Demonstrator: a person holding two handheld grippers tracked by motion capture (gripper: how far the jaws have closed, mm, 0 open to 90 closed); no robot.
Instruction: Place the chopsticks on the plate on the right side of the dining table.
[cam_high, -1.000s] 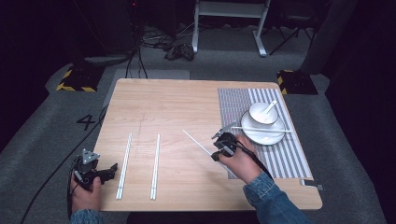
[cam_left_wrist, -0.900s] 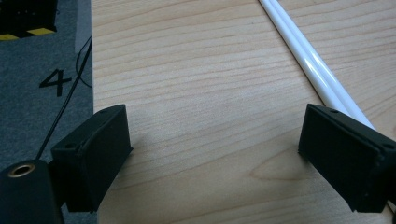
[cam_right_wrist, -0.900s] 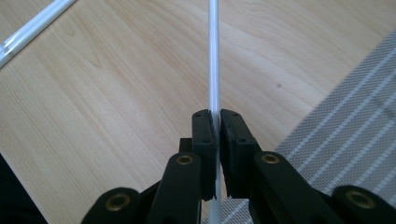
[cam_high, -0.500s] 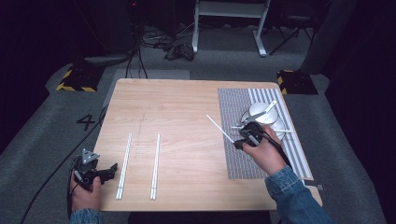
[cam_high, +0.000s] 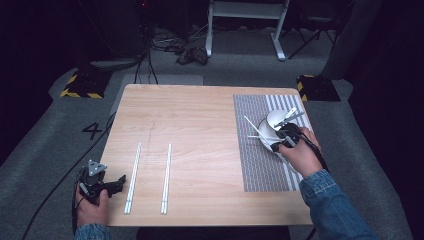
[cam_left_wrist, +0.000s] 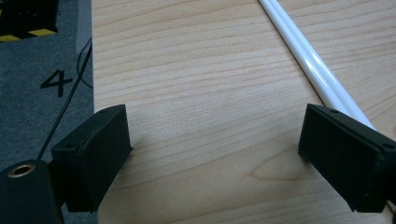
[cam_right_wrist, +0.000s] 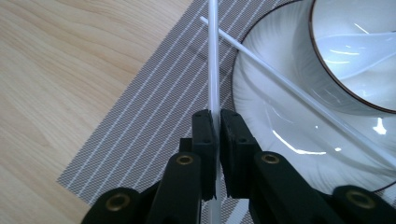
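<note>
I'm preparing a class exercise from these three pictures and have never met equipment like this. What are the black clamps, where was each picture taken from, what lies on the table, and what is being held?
A person holds a hand-operated two-jaw clamp in each hand. One picture looks down from above; the other two come from cameras riding on the clamps. On the wooden table lie two pairs of white chopsticks and a striped placemat bearing a plate and a bowl. The left gripper hovers open over bare wood beside one pair. The right gripper is shut on a single chopstick at the plate's edge; another chopstick rests across the plate.
</note>
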